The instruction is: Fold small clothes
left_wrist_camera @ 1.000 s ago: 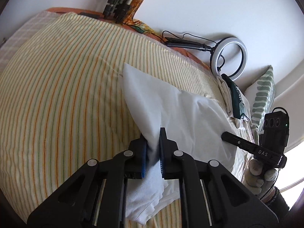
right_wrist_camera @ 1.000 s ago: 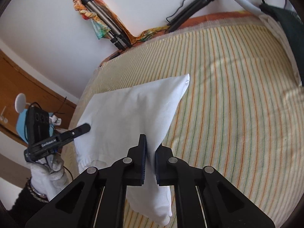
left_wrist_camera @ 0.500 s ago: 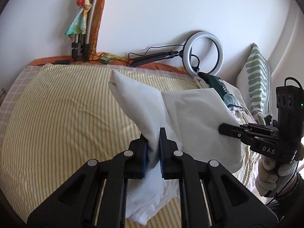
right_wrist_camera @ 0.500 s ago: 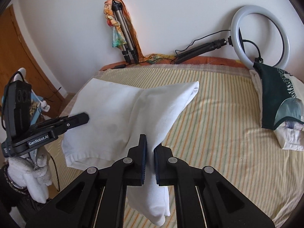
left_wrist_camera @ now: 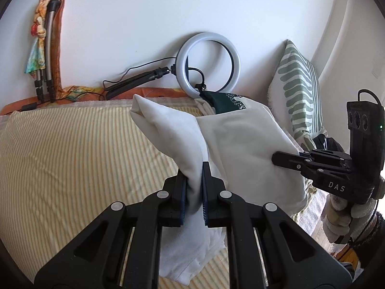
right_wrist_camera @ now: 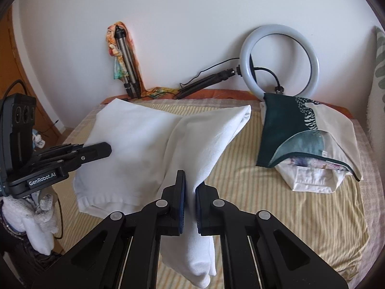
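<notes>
White cotton garment: mid-fold, lifted above the yellow striped bed, my left gripper and right gripper each clenched on an edge; laying down and finishing folds remain, I judge.

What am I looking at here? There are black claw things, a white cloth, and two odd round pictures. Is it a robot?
No robot: a person holds a two-finger gripper in each hand, each with a wide-angle camera looking along its fingers. One picture is from the left gripper, the other from the right gripper. Both are shut on one white garment, lifted above a striped bedsheet. Folded clothes, a ring light and a tripod sit at the back.
</notes>
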The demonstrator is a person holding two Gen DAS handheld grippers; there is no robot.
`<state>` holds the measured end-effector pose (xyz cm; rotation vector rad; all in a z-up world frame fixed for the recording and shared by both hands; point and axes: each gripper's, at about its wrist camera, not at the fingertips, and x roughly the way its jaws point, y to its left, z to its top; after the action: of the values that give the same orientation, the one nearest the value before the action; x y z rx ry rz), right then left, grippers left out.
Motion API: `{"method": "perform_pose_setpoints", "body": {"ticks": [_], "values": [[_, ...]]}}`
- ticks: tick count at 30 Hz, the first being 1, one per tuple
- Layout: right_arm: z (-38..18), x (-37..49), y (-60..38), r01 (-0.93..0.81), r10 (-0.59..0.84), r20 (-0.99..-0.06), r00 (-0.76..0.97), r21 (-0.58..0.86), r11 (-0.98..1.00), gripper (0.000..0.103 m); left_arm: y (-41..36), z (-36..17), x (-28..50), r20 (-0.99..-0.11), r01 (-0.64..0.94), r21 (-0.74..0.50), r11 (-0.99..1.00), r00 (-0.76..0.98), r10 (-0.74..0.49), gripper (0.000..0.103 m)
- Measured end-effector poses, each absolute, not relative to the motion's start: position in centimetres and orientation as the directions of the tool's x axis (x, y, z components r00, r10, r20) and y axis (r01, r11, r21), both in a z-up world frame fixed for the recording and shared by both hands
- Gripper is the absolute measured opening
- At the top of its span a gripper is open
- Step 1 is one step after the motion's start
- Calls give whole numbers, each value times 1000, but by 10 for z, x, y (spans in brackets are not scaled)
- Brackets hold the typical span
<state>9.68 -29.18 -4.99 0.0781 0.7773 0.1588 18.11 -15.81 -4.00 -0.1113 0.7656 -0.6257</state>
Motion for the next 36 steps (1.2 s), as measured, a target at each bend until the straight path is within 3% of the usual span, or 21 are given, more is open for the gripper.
{"method": "perform_pose_setpoints", "body": {"ticks": [16,17,21,27,36], "values": [[-27,101,-430,45,-10,-645,764,38,998,6,-310,-32,232,-571,615,-316,723,485,-662,9],[-24,106,-438,54,-26,-637,770,23,998,6,-318,-31,237,-525,656,-282,700,505,-685,9],[-16,129,-470,86,-63,-609,791,9,996,6,-348,-28,262,-506,653,-284,703,520,-688,9],[-27,173,-507,117,-97,-588,803,-4,993,6,-389,-37,302,-526,623,-222,750,571,-630,9],[-76,221,-548,163,-113,-640,760,19,986,6,-411,-80,342,-602,562,-195,804,578,-550,9]]}}
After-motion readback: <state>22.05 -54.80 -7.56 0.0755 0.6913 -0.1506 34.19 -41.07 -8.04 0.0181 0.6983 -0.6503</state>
